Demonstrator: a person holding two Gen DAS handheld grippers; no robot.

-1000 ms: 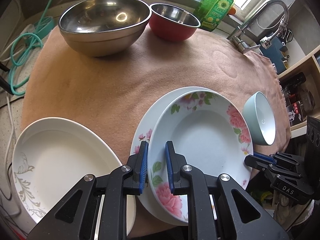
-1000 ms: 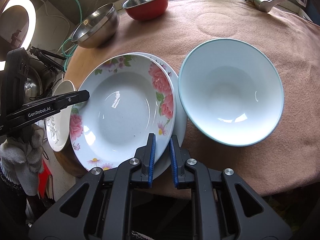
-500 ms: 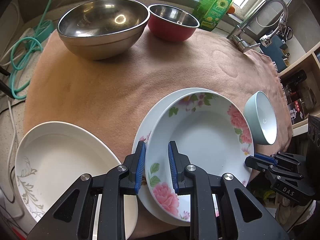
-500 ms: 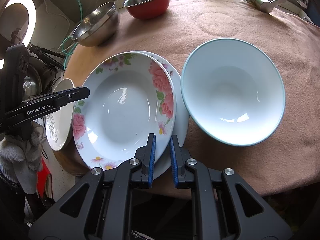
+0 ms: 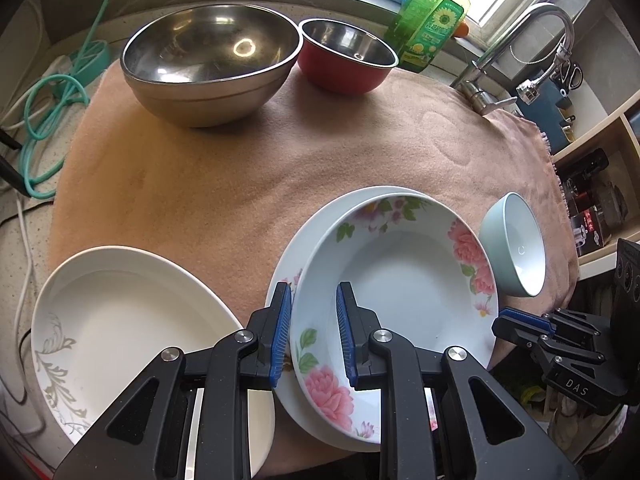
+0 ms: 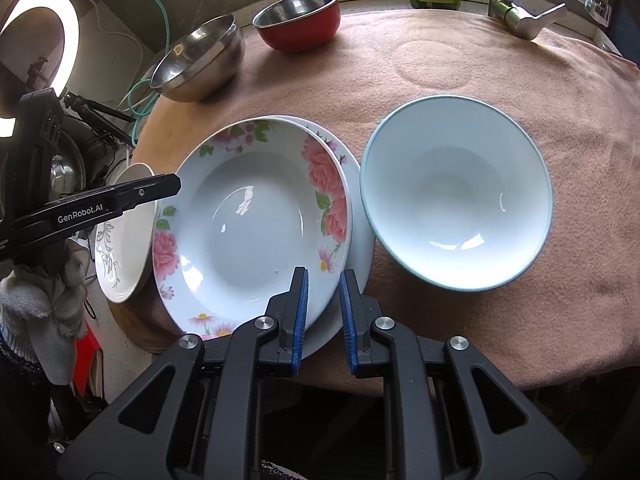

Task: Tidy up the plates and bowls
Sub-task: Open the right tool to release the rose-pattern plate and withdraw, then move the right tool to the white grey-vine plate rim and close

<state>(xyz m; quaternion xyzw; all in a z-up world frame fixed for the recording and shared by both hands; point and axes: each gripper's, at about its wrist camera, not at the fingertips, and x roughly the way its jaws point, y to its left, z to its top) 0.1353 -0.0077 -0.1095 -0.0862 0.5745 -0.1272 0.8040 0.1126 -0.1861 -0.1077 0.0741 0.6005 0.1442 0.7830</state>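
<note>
On a pink towel (image 5: 320, 152), a rose-patterned plate (image 6: 256, 224) sits stacked on a plainer plate (image 6: 362, 248), beside a pale blue bowl (image 6: 456, 192). Both the left gripper (image 5: 313, 334) and right gripper (image 6: 323, 316) straddle the floral rim, fingers parted, not clamping.

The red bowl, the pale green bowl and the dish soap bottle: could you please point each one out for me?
red bowl (image 5: 340, 74), left wrist view, on its outer red wall.
pale green bowl (image 6: 456, 196), right wrist view, on its white inside.
dish soap bottle (image 5: 434, 26), left wrist view, on its sunflower label.
</note>
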